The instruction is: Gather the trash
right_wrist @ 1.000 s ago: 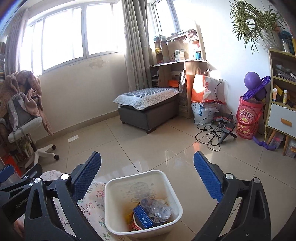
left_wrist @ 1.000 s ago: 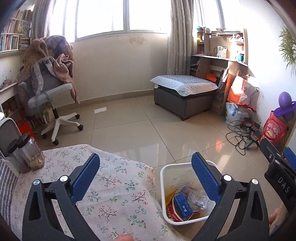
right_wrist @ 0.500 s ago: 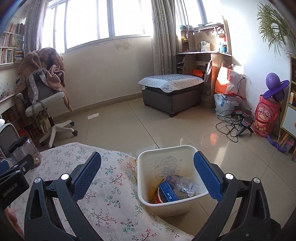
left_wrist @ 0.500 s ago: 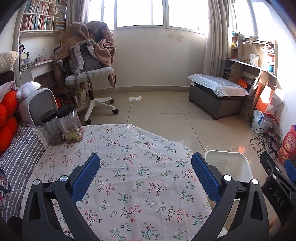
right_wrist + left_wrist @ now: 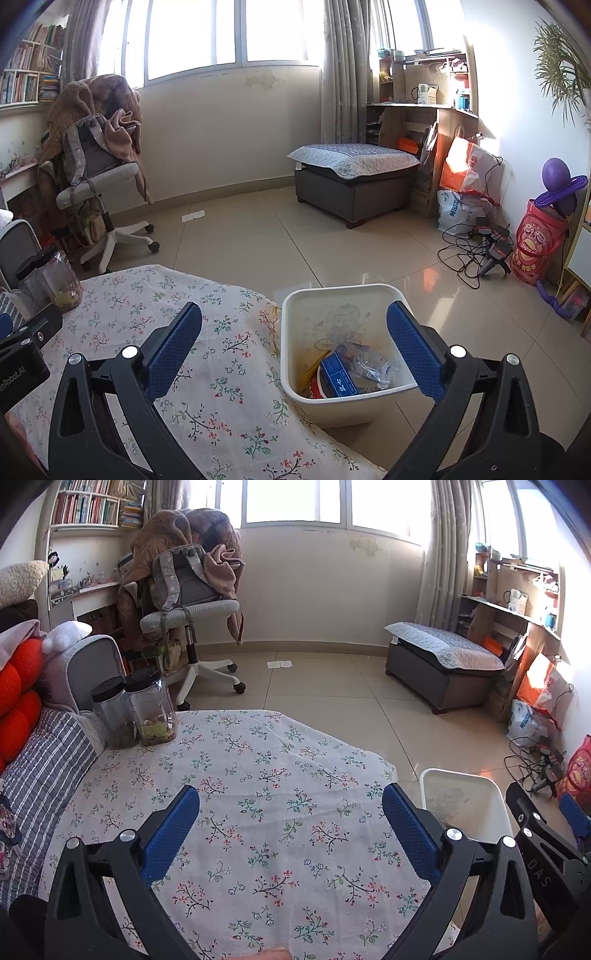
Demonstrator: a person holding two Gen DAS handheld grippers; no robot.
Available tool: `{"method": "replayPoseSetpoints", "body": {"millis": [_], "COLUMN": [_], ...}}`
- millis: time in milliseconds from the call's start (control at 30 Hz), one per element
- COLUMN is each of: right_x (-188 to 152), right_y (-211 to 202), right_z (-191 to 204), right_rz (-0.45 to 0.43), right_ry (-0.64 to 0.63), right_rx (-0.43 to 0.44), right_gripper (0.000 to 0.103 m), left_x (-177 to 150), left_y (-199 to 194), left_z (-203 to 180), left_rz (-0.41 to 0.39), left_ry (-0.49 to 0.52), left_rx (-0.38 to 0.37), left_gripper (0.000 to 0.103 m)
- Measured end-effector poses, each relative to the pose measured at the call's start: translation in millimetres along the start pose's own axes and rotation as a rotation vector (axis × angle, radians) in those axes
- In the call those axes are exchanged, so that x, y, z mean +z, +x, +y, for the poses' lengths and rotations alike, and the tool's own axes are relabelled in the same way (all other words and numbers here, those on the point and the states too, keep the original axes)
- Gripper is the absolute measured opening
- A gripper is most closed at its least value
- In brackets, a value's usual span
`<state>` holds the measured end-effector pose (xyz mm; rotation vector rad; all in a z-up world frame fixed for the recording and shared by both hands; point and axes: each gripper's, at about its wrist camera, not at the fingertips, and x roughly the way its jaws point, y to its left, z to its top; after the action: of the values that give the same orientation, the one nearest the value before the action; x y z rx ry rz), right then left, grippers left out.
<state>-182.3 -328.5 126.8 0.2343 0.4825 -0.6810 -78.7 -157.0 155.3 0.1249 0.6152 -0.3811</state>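
A white trash bin [image 5: 295,332] stands on the floor at the table's right edge; it also shows in the left wrist view [image 5: 495,805]. Inside lie a blue box [image 5: 338,376], a crumpled clear plastic bottle [image 5: 367,363] and a red-rimmed cup [image 5: 316,389]. My left gripper [image 5: 291,830] is open and empty above the floral tablecloth [image 5: 258,775]. My right gripper [image 5: 295,347] is open and empty, straddling the bin and the cloth's edge [image 5: 221,350].
Two black-lidded jars [image 5: 147,709] stand at the table's back left beside striped and red cushions [image 5: 22,701]. An office chair [image 5: 192,613] draped with a blanket, a grey ottoman [image 5: 354,173], floor cables [image 5: 476,254] and a red bucket [image 5: 535,247] lie beyond.
Both grippers have swung left: the left view went from the bin to the table and jars, the right view now takes in more of the table. Both stay open.
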Motion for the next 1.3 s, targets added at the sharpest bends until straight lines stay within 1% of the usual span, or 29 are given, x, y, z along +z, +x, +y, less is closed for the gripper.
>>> {"method": "replayPoseSetpoints", "body": {"millis": [467,967,1167,1300], "right_x": [-2.0,-3.6,-3.7,-3.6], "right_y": [4.1,7.0,7.3,7.7], "right_z": [0.3,2.0,3.3,2.9], "right_rz": [0.014,0.033,0.037,0.037], "right_ry": [0.008,0.002,0.000,0.000], "right_rx": [0.016,0.017,0.016,0.016], "right_gripper": [0.096,0.096,0.096,0.096], "left_x": [0.0,-2.2,-3.3,-4.1], "left_y": [7.4,14.4,16.5,14.6], "left_z": [-0.6,0.4,-1.0,-0.7], "left_rz": [0.022,0.046,0.039,0.014], "left_ry": [-0.005,-0.004,0.006,0.009], "left_rx": [0.013,0.007,0.012,-0.001], "left_gripper": [0.096,0.096,0.096,0.095]}}
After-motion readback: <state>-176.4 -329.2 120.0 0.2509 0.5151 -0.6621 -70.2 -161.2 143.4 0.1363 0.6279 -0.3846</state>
